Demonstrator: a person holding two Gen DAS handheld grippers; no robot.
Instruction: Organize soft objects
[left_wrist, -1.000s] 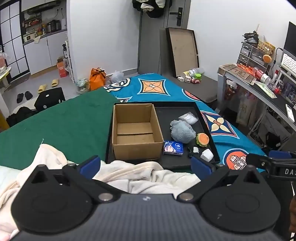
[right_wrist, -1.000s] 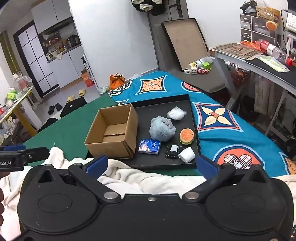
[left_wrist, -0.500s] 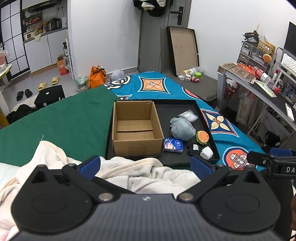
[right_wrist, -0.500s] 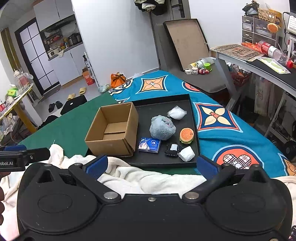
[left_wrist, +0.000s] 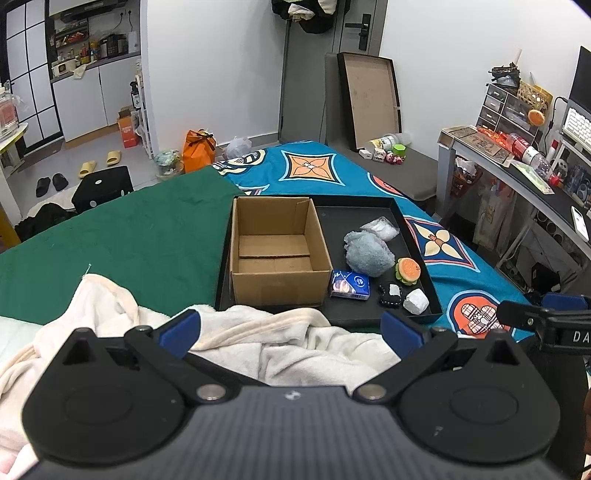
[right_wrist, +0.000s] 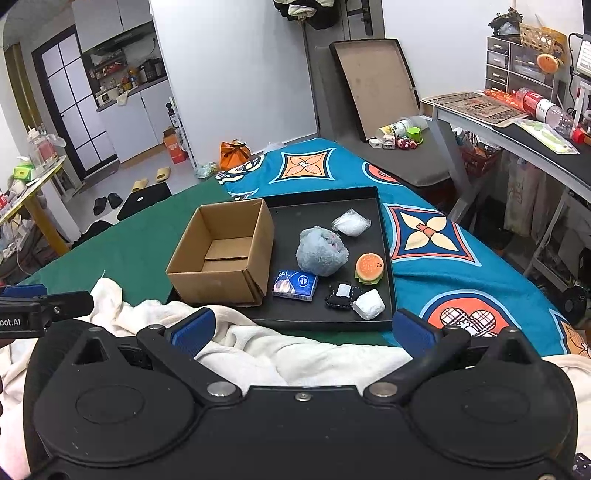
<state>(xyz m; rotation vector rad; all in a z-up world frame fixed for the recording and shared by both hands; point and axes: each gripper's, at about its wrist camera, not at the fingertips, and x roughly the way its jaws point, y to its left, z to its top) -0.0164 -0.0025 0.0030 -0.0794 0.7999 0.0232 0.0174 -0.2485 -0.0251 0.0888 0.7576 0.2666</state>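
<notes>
An empty cardboard box (left_wrist: 275, 254) (right_wrist: 223, 254) stands at the left of a black tray (left_wrist: 369, 218) (right_wrist: 321, 201) on the bed. To its right lie a grey-blue plush (left_wrist: 368, 253) (right_wrist: 321, 251), a burger toy (left_wrist: 407, 270) (right_wrist: 368, 268), a blue tissue pack (left_wrist: 349, 284) (right_wrist: 295, 284), a small black pillow (left_wrist: 390, 294) (right_wrist: 341, 295), a white lump (left_wrist: 416, 301) (right_wrist: 368, 304) and a clear bag (left_wrist: 379, 228) (right_wrist: 351, 222). My left gripper (left_wrist: 290, 328) and right gripper (right_wrist: 303, 330) both hang open over a cream blanket (left_wrist: 258, 339) (right_wrist: 295, 354), short of the tray, holding nothing.
A green cloth (left_wrist: 122, 236) covers the bed's left half, a blue patterned sheet (left_wrist: 314, 170) the right. A desk (left_wrist: 517, 173) with clutter stands at the right. A large tray lid (left_wrist: 369, 96) leans on the far wall. The right gripper's body (left_wrist: 546, 321) shows at the left view's edge.
Both grippers have risen and tilted a little, so the tray and box sit slightly lower and nearer in view. Nothing on the tray has moved; both stay open.
</notes>
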